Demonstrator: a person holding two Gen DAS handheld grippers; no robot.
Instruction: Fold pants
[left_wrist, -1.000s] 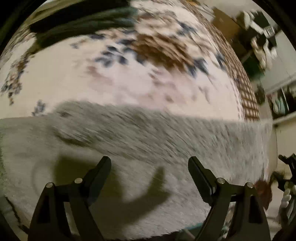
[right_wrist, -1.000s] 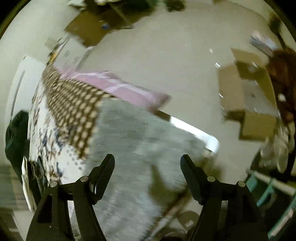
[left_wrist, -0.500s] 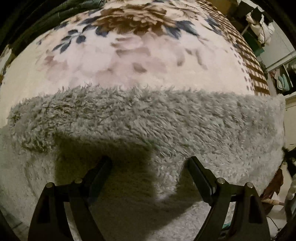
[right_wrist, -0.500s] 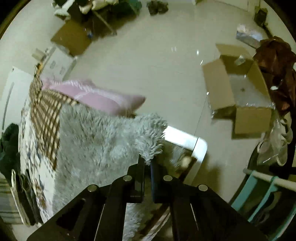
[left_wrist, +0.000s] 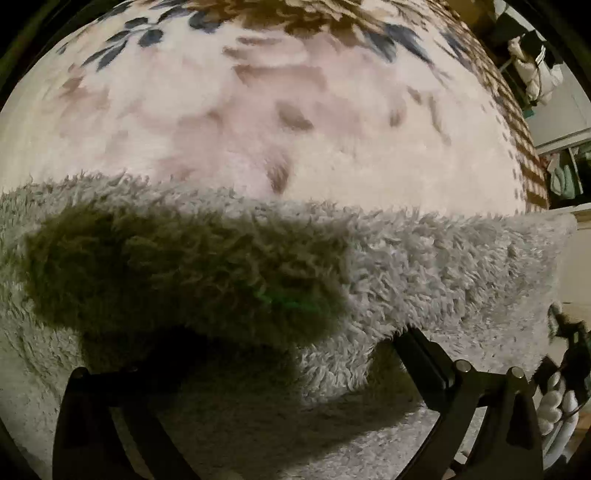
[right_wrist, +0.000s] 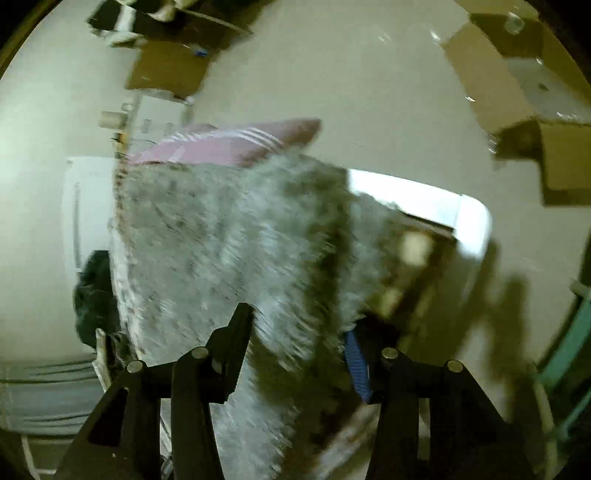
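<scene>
The pants are fluffy grey fleece, lying across a floral blanket on the bed. In the left wrist view a raised fold of fleece fills the space between the fingers of my left gripper; the jaws stand wide apart, the left finger hidden in shadow. In the right wrist view the grey fleece hangs up between the fingers of my right gripper. Its jaws stand partly apart with fabric between them; the view is blurred.
A pink striped pillow lies beyond the pants at the bed's edge. A white bed frame corner shows beside it. Cardboard boxes sit on the pale floor. Dark clothing lies at the left.
My left gripper has dropped closer onto the fleece, which now bulges between its fingers. My right gripper, shut on the pants' corner half a second ago, now has its jaws apart.
</scene>
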